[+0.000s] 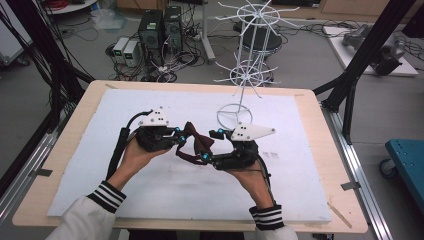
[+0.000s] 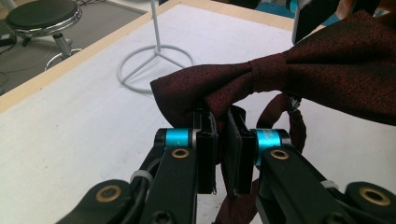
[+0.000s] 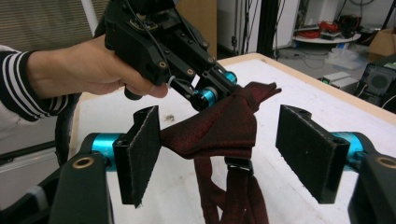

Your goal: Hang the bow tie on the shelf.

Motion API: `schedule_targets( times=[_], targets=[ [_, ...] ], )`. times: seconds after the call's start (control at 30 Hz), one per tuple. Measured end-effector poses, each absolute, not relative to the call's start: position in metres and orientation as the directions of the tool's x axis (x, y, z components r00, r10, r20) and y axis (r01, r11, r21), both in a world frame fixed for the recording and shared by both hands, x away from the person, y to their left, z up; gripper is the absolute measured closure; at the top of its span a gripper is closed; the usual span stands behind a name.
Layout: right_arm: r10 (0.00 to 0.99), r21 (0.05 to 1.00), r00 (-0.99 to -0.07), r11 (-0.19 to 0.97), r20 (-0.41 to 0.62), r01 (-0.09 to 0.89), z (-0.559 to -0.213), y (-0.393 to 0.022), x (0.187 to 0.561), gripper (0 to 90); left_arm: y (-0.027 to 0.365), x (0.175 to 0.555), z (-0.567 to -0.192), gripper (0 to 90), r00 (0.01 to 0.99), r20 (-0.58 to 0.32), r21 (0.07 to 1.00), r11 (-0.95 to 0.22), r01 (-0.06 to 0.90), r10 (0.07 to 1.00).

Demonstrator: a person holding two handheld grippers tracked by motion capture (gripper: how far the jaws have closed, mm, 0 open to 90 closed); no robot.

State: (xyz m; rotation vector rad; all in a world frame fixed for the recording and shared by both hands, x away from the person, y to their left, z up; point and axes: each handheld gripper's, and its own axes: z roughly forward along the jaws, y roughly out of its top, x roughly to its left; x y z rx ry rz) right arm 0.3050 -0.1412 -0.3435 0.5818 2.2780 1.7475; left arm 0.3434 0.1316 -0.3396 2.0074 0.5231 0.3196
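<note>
Near the middle of the high view, a dark red bow tie (image 1: 196,142) hangs above the white mat (image 1: 150,190) that covers the desk (image 1: 75,125), held up between the two grippers. The left gripper (image 1: 179,142) comes in from the lower left of that frame, gripped from below by the left hand (image 1: 136,156), whose striped cuff sits at the bottom edge; its body lies roughly level and points toward the right. In the left gripper view its jaws stand pressed together on a fold of the bow tie (image 2: 261,79) near one wing, with the cloth squeezed between the pads and the knot just above and to the right of them.

The right gripper (image 1: 211,146) sits just right of centre in the high view, the right hand (image 1: 250,175) under it with the wrist bent so that it points left, toward the other gripper. In the right gripper view its jaws are spread, one pad at the left of the frame and one at the right (the gap is wide), and the bow tie (image 3: 219,130) hangs between them with its strap (image 3: 233,200) trailing down toward the bottom edge. One wing tip lies against or just at the left pad; whether it actually touches I cannot tell, and the right pad is clear of the cloth. A white wire stand (image 1: 247,65) rises at the upper centre of the high view, its ring base on the mat behind the grippers.
</note>
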Motion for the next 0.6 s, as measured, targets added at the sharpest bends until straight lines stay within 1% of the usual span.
schedule_targets(
  times=[0.03, 0.07, 0.1, 0.13, 0.17, 0.2, 0.23, 0.27, 0.3, 0.33, 0.43, 0.5, 0.57, 0.6],
  targets=[
    [0.430, 0.958, -0.900, 0.222, 0.074, 0.184, -0.3437, -0.1409, 0.3047, 35.0, 0.1319, 0.3433, -0.3393, 83.0, 0.871, 0.006, 0.883, -0.412, 0.226, 0.491],
    [0.430, 0.958, -0.900, 0.222, 0.074, 0.184, -0.3437, -0.1409, 0.3047, 35.0, 0.1320, 0.3431, -0.3392, 83.0, 0.871, 0.009, 0.883, -0.412, 0.224, 0.492],
    [0.429, 0.957, -0.900, 0.223, 0.077, 0.188, -0.3437, -0.1410, 0.3043, 37.5, 0.1324, 0.3430, -0.3388, 83.0, 0.871, 0.010, 0.885, -0.410, 0.221, 0.492],
    [0.417, 0.956, -0.906, 0.229, 0.075, 0.185, -0.3438, -0.1407, 0.3043, 45.1, 0.1327, 0.3429, -0.3385, 83.1, 0.869, 0.009, 0.886, -0.407, 0.222, 0.494],
    [0.419, 0.954, -0.905, 0.234, 0.073, 0.186, -0.3438, -0.1406, 0.3040, 49.7, 0.1333, 0.3428, -0.3381, 83.1, 0.870, 0.006, 0.886, -0.406, 0.224, 0.493],
    [0.419, 0.953, -0.905, 0.239, 0.069, 0.184, -0.3438, -0.1404, 0.3040, 56.8, 0.1336, 0.3429, -0.3380, 83.1, 0.871, 0.002, 0.888, -0.401, 0.225, 0.492],
    [0.419, 0.953, -0.905, 0.239, 0.069, 0.184, -0.3438, -0.1404, 0.3040, 56.8, 0.1337, 0.3426, -0.3379, 83.1, 0.870, -0.001, 0.889, -0.398, 0.226, 0.493],
    [0.424, 0.951, -0.903, 0.246, 0.067, 0.186, -0.3439, -0.1404, 0.3037, 61.8, 0.1337, 0.3424, -0.3378, 83.1, 0.869, -0.001, 0.890, -0.396, 0.226, 0.494],
    [0.439, 0.950, -0.897, 0.255, 0.054, 0.182, -0.3437, -0.1406, 0.3033, 76.3, 0.1341, 0.3425, -0.3377, 83.1, 0.869, -0.002, 0.891, -0.393, 0.226, 0.495],
    [0.445, 0.949, -0.894, 0.257, 0.050, 0.181, -0.3437, -0.1408, 0.3031, 79.5, 0.1345, 0.3426, -0.3375, 83.1, 0.869, -0.004, 0.892, -0.392, 0.227, 0.495],
    [0.436, 0.947, -0.898, 0.263, 0.054, 0.185, -0.3437, -0.1409, 0.3034, 81.8, 0.1351, 0.3429, -0.3378, 82.9, 0.872, -0.007, 0.890, -0.395, 0.229, 0.489],
    [0.439, 0.945, -0.897, 0.273, 0.045, 0.181, -0.3436, -0.1411, 0.3033, 82.4, 0.1348, 0.3437, -0.3387, 80.3, 0.872, -0.020, 0.887, -0.394, 0.241, 0.489],
    [0.444, 0.945, -0.895, 0.273, 0.044, 0.182, -0.3432, -0.1418, 0.3031, 82.6, 0.1348, 0.3445, -0.3393, 73.4, 0.866, -0.022, 0.885, -0.393, 0.250, 0.499],
    [0.445, 0.944, -0.894, 0.275, 0.044, 0.183, -0.3432, -0.1423, 0.3030, 82.6, 0.1346, 0.3447, -0.3396, 68.3, 0.863, -0.028, 0.886, -0.388, 0.255, 0.504]
  ],
)
